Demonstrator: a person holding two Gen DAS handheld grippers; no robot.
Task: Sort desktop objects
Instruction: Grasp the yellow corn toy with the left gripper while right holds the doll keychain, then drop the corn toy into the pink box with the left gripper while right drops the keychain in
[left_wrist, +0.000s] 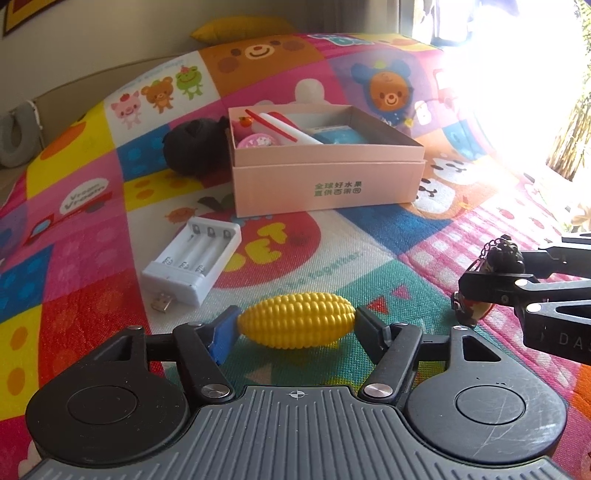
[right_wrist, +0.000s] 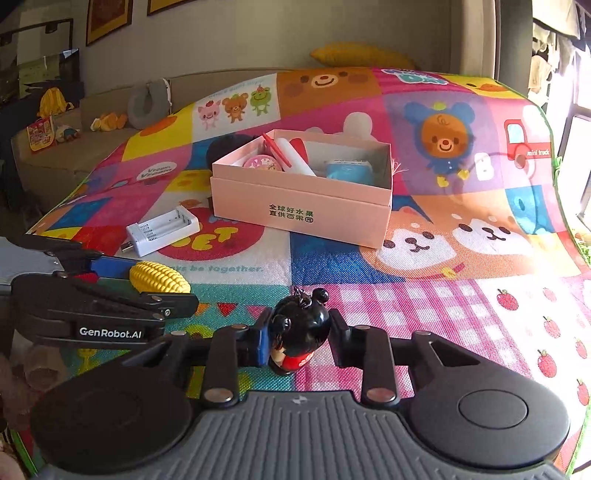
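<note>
Left claw (left_wrist: 295, 326) clamps one corn (left_wrist: 297, 320); right claw (right_wrist: 299, 338) clamps one doll (right_wrist: 297, 328).

Blown-out window glare, fisheye-bent edges.

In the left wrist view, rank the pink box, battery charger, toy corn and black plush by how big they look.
1. pink box
2. toy corn, inflated by nearness
3. battery charger, close to the corn, unsure
4. black plush, partly hidden behind the box

Yellow toy corn (left_wrist: 296, 320) lies crosswise; black-haired doll (right_wrist: 299, 328) upright, near pink box (left_wrist: 327, 184)
</note>
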